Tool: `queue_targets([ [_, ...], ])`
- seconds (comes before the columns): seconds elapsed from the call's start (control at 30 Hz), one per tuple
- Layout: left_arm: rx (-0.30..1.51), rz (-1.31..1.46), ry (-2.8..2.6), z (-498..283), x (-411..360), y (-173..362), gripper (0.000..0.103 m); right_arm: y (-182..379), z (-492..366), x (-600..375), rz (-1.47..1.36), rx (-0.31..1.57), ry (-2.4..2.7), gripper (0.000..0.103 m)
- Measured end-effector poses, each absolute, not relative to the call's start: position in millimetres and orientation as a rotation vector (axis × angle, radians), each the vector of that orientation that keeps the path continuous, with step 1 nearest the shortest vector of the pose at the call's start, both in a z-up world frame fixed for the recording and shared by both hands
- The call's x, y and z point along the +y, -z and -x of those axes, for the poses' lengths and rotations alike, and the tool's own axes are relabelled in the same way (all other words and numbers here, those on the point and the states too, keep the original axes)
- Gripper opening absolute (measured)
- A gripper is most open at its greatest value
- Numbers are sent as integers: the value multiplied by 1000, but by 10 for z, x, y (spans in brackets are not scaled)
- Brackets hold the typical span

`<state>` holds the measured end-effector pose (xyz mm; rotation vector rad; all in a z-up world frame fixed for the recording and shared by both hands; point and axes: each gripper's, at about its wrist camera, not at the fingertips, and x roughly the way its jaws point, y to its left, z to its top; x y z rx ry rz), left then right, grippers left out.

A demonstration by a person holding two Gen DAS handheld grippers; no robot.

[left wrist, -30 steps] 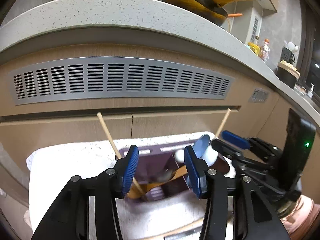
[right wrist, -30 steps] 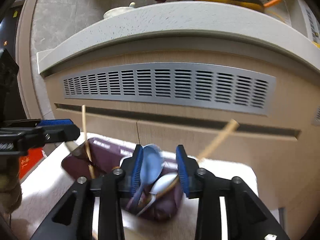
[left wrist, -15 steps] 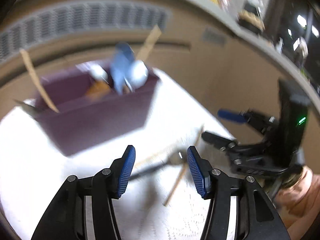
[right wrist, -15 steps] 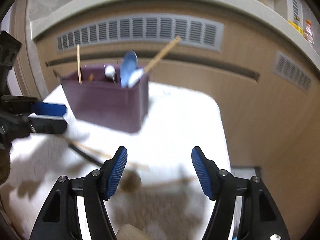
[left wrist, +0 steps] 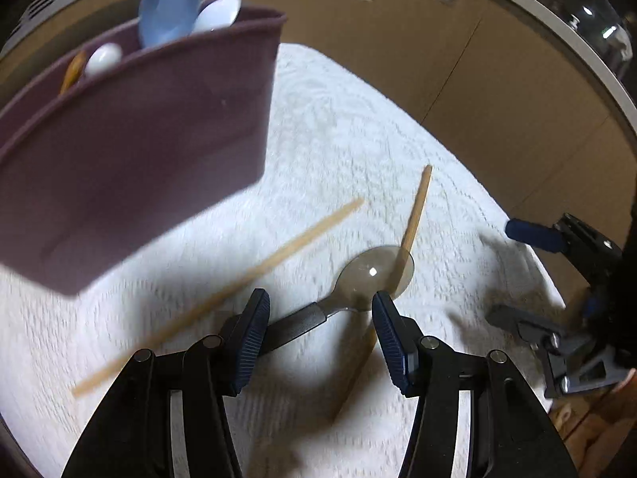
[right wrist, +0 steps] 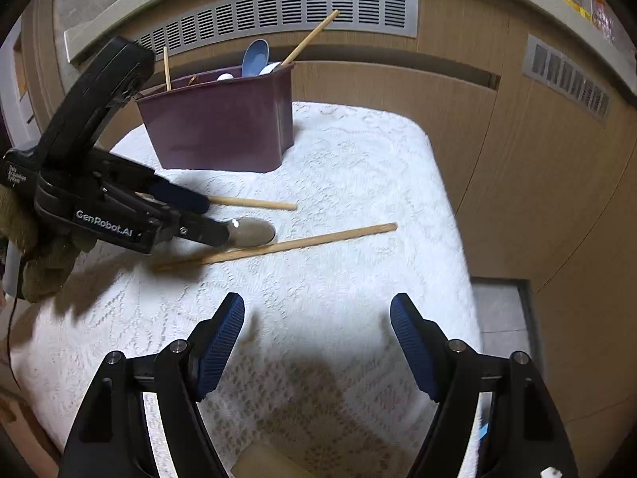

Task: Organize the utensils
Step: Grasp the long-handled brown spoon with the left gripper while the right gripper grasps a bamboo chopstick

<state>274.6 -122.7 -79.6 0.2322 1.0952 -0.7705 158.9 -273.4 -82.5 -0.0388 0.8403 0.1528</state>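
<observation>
A purple utensil bin (right wrist: 223,127) stands on the white cloth (right wrist: 358,183) and holds a blue spoon (right wrist: 254,57), white spoons and chopsticks; it also shows in the left wrist view (left wrist: 131,139). A metal spoon with a dark handle (left wrist: 358,279) lies on the cloth between two loose wooden chopsticks (left wrist: 414,215) (left wrist: 254,275). My left gripper (left wrist: 318,334) is open, low over the spoon's handle, its fingers either side. My right gripper (right wrist: 316,342) is open and empty above bare cloth nearer the front. The spoon's bowl (right wrist: 254,231) and a chopstick (right wrist: 294,243) show in the right wrist view.
A wooden cabinet front with a metal vent grille (right wrist: 286,12) rises right behind the bin. The cloth's right edge (right wrist: 458,239) drops off beside the cabinet. A pale block (right wrist: 266,464) lies at the front edge.
Both grippers have drawn back from the bin and tipped down. The left one has dropped over the metal spoon. The right one has opened wide, leaving the blue spoon in the bin.
</observation>
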Motion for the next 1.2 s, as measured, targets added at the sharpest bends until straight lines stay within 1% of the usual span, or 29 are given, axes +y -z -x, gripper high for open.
queue_targets([
  [0.23, 1157, -152, 762, -2327, -849, 817, 55, 880, -1788, -2554, -14, 898, -194, 73],
  [0.37, 1152, -135, 741, -2058, -701, 818, 55, 958, -1885, -2371, -36, 960, -251, 73],
  [0.47, 1116, -169, 686, -1962, -710, 814, 55, 1030, -1960, -2274, -42, 998, -237, 73],
  [0.53, 1091, -195, 666, -1872, -713, 821, 55, 1031, -2010, -2249, -47, 998, -208, 73],
  [0.63, 1093, -183, 673, -1851, -699, 829, 55, 1024, -2135, -2283, -109, 1008, -152, 73],
  [0.8, 1098, -159, 677, -1834, -638, 799, 55, 1037, -2397, -2295, -132, 1003, -46, 73],
  [0.87, 1101, -154, 681, -1791, -599, 770, 55, 1043, -2478, -2252, -105, 999, -30, 71],
  [0.93, 1105, -149, 684, -1774, -609, 767, 55, 1045, -2538, -2184, -54, 997, -36, 57],
  [0.97, 1108, -147, 687, -1763, -605, 761, 55, 1034, -2556, -2176, -36, 997, -41, 53],
  [1.03, 1111, -149, 690, -1722, -591, 744, 55, 1019, -2556, -2141, -9, 1002, -67, 31],
  [1.1, 1113, -152, 690, -1699, -593, 742, 55, 1012, -2535, -2132, -3, 1015, -106, 18],
  [1.2, 1113, -154, 686, -1676, -610, 745, 55, 1007, -2406, -2136, 21, 1022, -167, 14],
])
